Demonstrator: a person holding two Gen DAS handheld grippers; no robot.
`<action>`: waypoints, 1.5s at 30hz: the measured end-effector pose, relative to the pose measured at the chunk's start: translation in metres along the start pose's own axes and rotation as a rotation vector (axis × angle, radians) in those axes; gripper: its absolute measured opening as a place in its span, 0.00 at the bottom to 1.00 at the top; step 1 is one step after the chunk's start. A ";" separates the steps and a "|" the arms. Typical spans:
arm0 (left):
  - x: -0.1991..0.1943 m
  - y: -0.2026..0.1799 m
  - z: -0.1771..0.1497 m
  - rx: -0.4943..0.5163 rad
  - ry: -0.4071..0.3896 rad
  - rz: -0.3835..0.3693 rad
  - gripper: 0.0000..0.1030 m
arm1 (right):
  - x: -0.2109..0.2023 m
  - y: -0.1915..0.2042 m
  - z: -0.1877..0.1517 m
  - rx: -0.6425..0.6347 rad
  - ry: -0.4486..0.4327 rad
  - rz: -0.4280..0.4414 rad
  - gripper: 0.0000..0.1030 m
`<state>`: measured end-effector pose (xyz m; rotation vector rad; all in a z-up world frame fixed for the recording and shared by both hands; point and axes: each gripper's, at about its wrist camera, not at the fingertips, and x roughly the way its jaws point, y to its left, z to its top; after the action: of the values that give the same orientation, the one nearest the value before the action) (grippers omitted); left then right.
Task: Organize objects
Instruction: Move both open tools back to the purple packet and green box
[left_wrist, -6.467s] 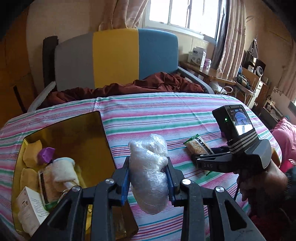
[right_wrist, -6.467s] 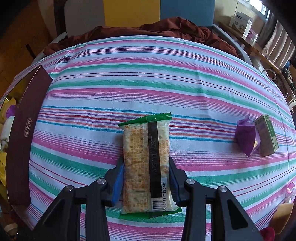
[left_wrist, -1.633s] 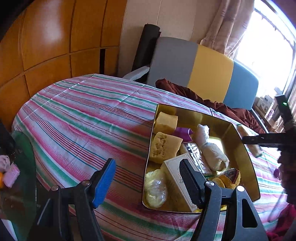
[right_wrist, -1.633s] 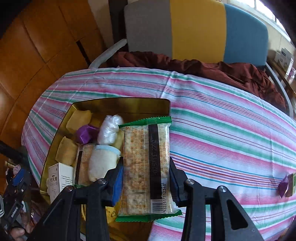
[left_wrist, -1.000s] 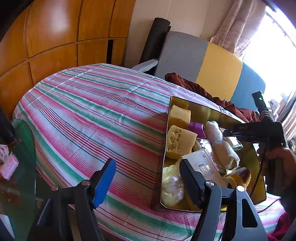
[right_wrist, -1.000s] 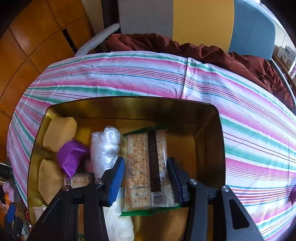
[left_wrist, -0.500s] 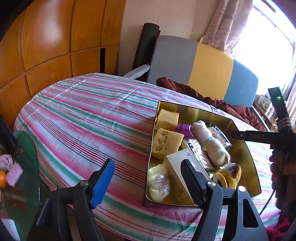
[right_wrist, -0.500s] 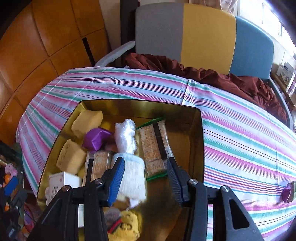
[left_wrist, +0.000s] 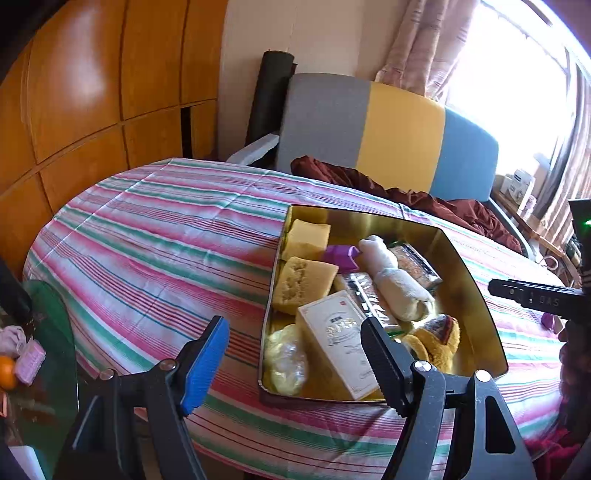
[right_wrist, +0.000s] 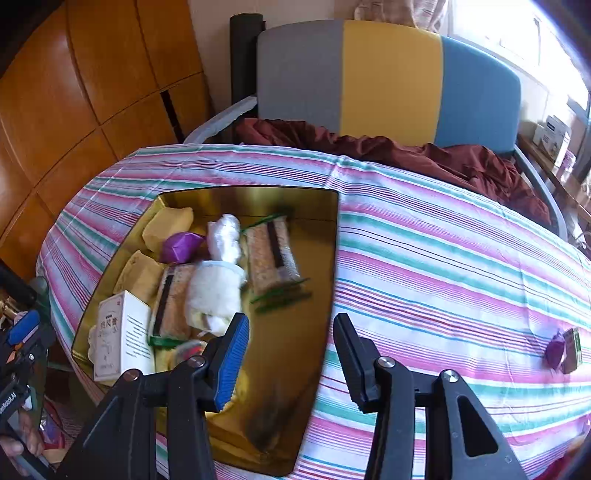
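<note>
A gold tin box (left_wrist: 476, 295) (right_wrist: 328, 266) sits on the striped tablecloth, holding several snacks. The cracker packet (right_wrist: 271, 256) (left_wrist: 413, 262) lies in it beside a white wrapped roll (left_wrist: 395, 280) (right_wrist: 216, 291), a purple packet (right_wrist: 181, 246), yellow cakes (left_wrist: 304, 282), a white carton (left_wrist: 338, 332) (right_wrist: 120, 332) and a clear bag (left_wrist: 286, 358). My left gripper (left_wrist: 291, 358) is open and empty at the box's near left corner. My right gripper (right_wrist: 291, 350) is open and empty above the box's right side. A purple packet (right_wrist: 554, 350) and a small green box (right_wrist: 572, 347) lie on the cloth at far right.
A grey, yellow and blue chair (right_wrist: 388, 77) with dark red cloth (right_wrist: 388, 151) stands behind the table. Wooden panels (left_wrist: 92, 92) line the left wall. A green glass side table (left_wrist: 40, 332) with small items is at lower left. The right gripper's body (left_wrist: 539, 295) shows at the right.
My right gripper has let go of the cracker packet in the box and pulled back, open. The left gripper stayed open and shifted only slightly.
</note>
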<state>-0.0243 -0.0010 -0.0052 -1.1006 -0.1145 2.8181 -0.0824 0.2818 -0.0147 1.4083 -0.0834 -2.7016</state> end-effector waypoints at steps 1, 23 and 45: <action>0.000 -0.003 0.000 0.009 0.001 -0.005 0.72 | -0.003 -0.006 -0.002 0.008 -0.003 -0.006 0.46; 0.006 -0.101 0.025 0.226 -0.028 -0.124 0.72 | -0.069 -0.233 -0.051 0.542 -0.046 -0.233 0.48; 0.033 -0.222 0.015 0.415 0.060 -0.274 0.72 | -0.084 -0.398 -0.087 0.895 -0.056 -0.301 0.49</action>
<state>-0.0412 0.2226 0.0080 -0.9828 0.2894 2.4133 0.0142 0.6862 -0.0327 1.5977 -1.3228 -3.0911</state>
